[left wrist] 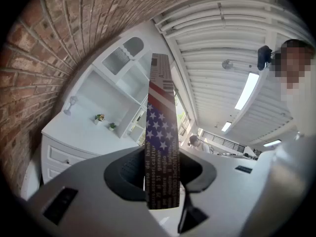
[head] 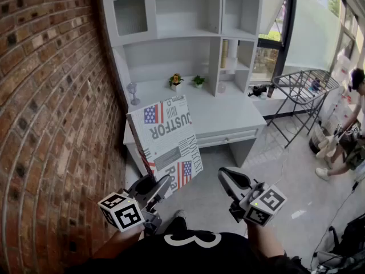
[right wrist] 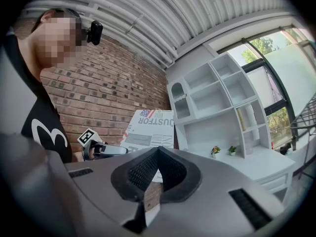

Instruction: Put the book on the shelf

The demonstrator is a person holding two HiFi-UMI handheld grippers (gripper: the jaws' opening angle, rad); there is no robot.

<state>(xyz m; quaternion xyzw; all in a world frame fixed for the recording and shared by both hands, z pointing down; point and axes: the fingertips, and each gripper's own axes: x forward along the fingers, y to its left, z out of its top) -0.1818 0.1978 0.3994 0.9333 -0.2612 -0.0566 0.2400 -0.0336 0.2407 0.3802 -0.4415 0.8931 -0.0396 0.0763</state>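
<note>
The book (head: 166, 141) is a large thin volume with a white cover, bold lettering and American flag patches. My left gripper (head: 161, 190) is shut on its lower corner and holds it upright and tilted in front of the white desk (head: 228, 116). In the left gripper view the book's edge (left wrist: 160, 132) stands between the jaws of the left gripper (left wrist: 160, 174). My right gripper (head: 229, 178) hangs to the right of the book, apart from it, shut and empty (right wrist: 158, 151). The right gripper view shows the book (right wrist: 150, 127), the left gripper (right wrist: 106, 150) and the white shelf unit (right wrist: 217, 93).
The shelf unit (head: 188, 16) rises above the desk, with upright books (head: 225, 53) in one narrow slot. Two small potted plants (head: 176, 81) and a goblet (head: 133, 91) stand on the desk. A brick wall (head: 51, 96) runs along the left. A drying rack (head: 308, 87) and a person (head: 348, 124) are at right.
</note>
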